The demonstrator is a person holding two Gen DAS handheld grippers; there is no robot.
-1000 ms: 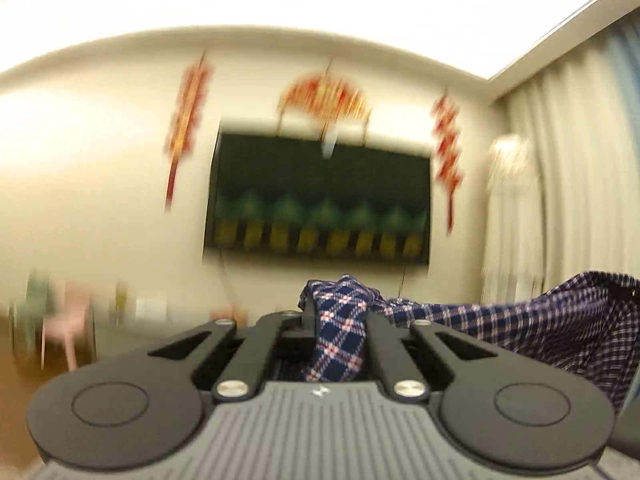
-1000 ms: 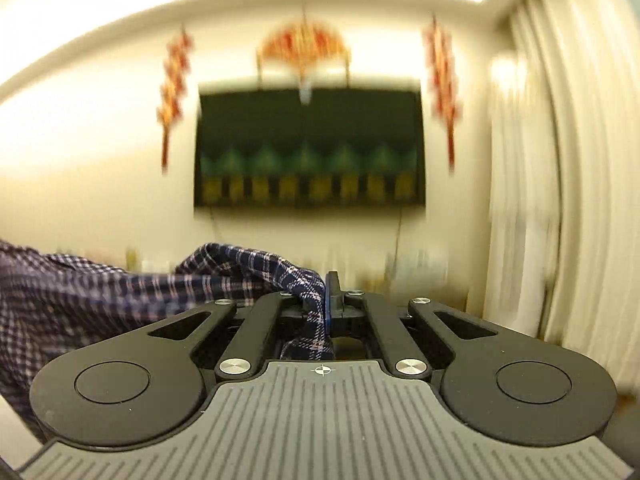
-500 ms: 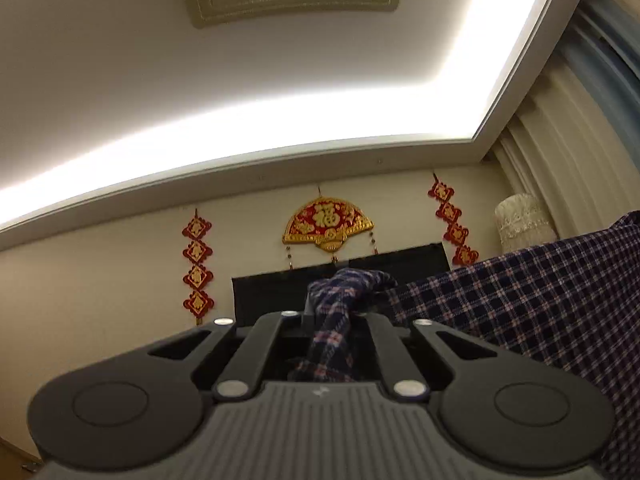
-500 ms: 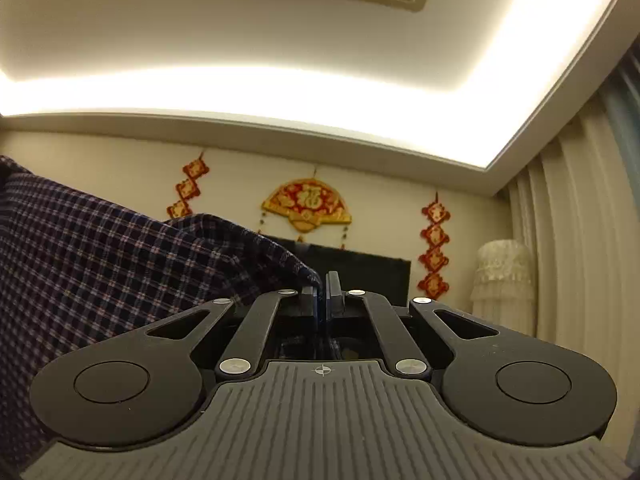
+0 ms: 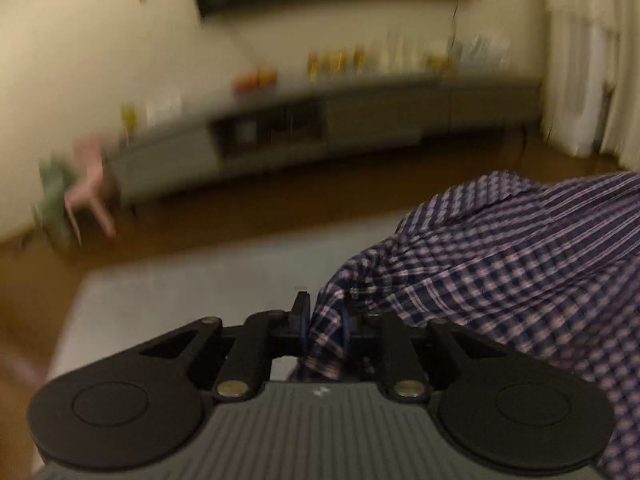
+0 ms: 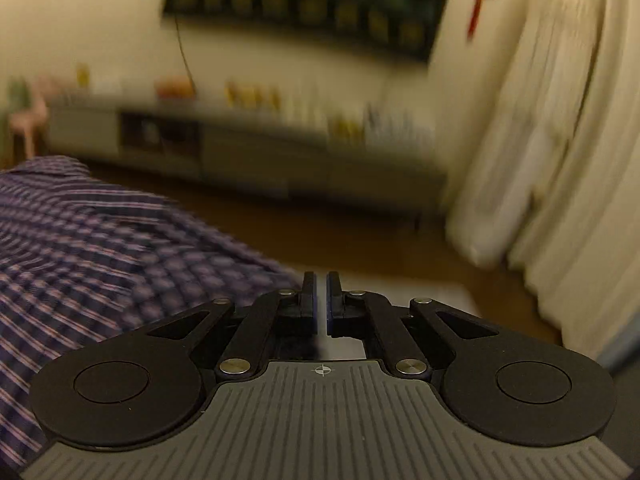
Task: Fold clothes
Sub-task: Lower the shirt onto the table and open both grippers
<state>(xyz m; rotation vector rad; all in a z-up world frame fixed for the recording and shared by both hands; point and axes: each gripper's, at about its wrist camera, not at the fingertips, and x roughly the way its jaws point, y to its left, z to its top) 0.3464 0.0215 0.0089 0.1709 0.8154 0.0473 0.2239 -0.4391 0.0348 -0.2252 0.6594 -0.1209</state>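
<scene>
A navy plaid shirt [image 5: 500, 264] lies heaped on the grey tabletop [image 5: 180, 292], to the right of my left gripper [image 5: 324, 312]. The left jaws are opening; a bunched fold of the shirt still hangs between them, and the pads no longer pinch it. In the right wrist view the shirt [image 6: 100, 248] spreads to the left of my right gripper [image 6: 321, 280]. Only a thin slit shows between the right pads, and no cloth is in it. The pale tabletop [image 6: 432, 292] shows just past the right fingertips. Both views are blurred.
A long low grey cabinet [image 5: 360, 120] with small items on top runs along the far wall under a dark screen [image 6: 300, 0]. A pink chair [image 5: 88, 188] stands at the far left. Pale curtains [image 6: 560, 160] hang at the right. Brown floor lies beyond the table.
Both views swung from the ceiling down to the table, and the shirt came down with them. The shirt left the right jaws. The left jaws widened around their fold.
</scene>
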